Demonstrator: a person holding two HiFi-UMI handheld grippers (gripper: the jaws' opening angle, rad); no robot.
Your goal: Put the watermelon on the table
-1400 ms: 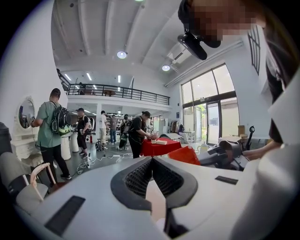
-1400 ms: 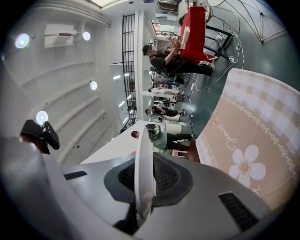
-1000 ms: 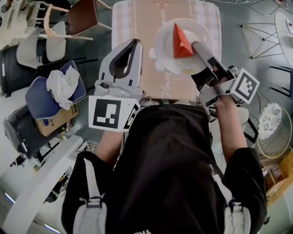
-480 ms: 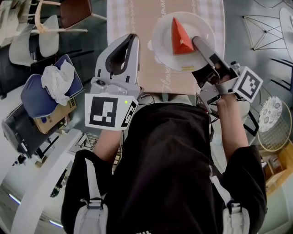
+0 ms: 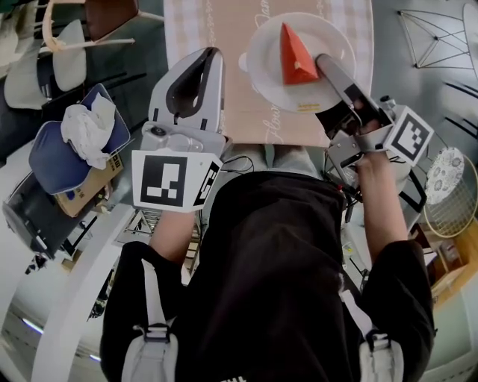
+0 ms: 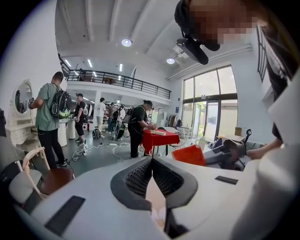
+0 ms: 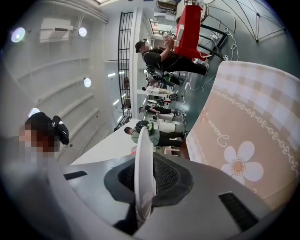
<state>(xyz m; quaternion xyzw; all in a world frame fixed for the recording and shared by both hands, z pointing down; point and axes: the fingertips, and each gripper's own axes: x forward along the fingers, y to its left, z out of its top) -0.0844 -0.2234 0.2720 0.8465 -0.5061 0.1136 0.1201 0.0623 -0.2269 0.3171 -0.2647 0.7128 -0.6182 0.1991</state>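
A red watermelon wedge [image 5: 296, 58] stands on a white plate [image 5: 261, 60] above the table's tan flowered cloth [image 5: 231, 112]. My right gripper [image 5: 326, 63] is shut on the plate's right rim; in the right gripper view the rim [image 7: 144, 140] runs edge-on between the jaws of that gripper [image 7: 144, 164]. Left of the plate, my left gripper [image 5: 213, 56] is shut with nothing in it, over the cloth's left side. The left gripper view shows its tips [image 6: 151, 159] touching, with the wedge [image 6: 190, 154] and the right gripper [image 6: 227, 154] beyond.
Chairs [image 5: 112, 19] stand at the table's far left. A blue bag with white cloth [image 5: 71, 145] lies on the floor at left. A wire basket [image 5: 452, 201] and wire frames [image 5: 433, 37] are at right. People and a red-covered table [image 6: 159, 138] are farther off.
Both grippers, the plate and the wedge sit slightly higher in the head view than before. The right gripper keeps its hold on the rim; the left stays shut.
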